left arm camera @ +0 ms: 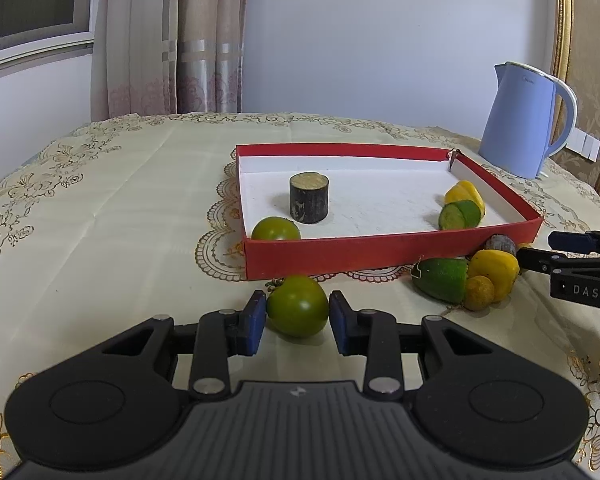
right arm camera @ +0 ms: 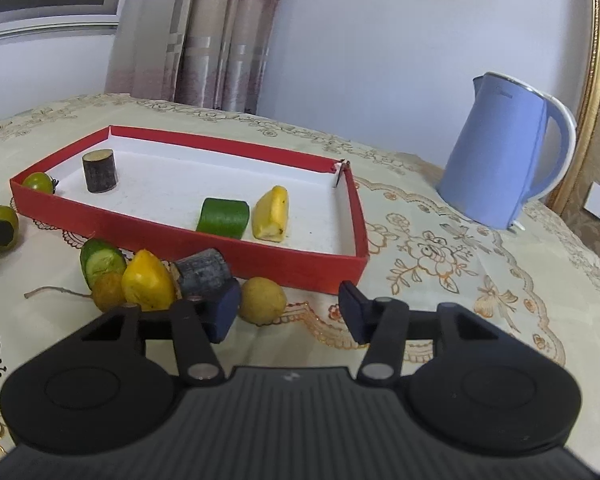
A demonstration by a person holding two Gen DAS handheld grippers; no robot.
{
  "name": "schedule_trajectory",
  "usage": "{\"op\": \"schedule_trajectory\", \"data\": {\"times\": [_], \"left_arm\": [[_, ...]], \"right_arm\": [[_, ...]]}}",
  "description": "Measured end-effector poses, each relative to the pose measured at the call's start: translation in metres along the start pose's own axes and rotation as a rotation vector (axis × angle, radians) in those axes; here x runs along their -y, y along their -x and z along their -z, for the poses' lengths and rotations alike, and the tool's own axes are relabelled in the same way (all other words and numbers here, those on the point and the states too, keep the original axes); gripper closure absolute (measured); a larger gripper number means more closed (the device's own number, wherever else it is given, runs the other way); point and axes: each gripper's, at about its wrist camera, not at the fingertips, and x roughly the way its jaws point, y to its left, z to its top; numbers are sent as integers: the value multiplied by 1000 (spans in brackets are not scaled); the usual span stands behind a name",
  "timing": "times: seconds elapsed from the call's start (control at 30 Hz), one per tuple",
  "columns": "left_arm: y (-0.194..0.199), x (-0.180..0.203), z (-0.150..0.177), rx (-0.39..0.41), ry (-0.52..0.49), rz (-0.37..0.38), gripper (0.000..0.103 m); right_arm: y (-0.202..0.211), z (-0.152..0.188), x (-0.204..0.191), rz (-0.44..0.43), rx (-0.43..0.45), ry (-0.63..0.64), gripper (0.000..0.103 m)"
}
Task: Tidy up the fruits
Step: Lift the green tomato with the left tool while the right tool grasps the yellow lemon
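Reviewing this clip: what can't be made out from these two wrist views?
- Left tool: pads flank the green tomato; whether they touch it is unclear in the left view.
- Round yellow fruit: partly behind the right tool's left finger, right view.
- Second tomato: lower half hidden by the red tray wall, left view.

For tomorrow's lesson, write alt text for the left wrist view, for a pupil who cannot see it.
The left gripper has its blue pads on either side of a green tomato on the tablecloth, just before a red tray. The tray holds another tomato, a dark cylinder and cut pieces; more pieces lie outside to its right.
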Motion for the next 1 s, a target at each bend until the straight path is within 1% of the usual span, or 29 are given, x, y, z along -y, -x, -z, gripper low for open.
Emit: {"op": "schedule_trajectory", "data": {"times": [0.13,0.27,0.33,0.37,0.4,0.43,0.6,0.83,1.0], "left_arm": [[0,0,0,-1,0,2,70],[0,1,0,-1,-1,2,70],[0,1,0,-1,0,2,70],[0,1,0,-1,1,4,70],[0,1,0,-2,2,5,70],[0,2,1,-3,3,5,70],[0,2,1,-1,3,3,70],[5,2,-2,0,5,6,70],[10,10,-16,13,-12,21,70]], "right_arm": [[0,0,5,-46,-14,-19,53],[-2,-1,2,-39,0,7,54],[-5,-2,-1,-55,-5,32,65],[-7,-3,-1,-62,-14,26,67],[-9,-2,1,-82,-31,3,74],[-13,-1,1,-102,-49,-7,76],[-14,3,1,-105,-44,-15,76],[-3,5,10,-60,12,-66,76],[3,8,19,-46,36,-119,76]]}}
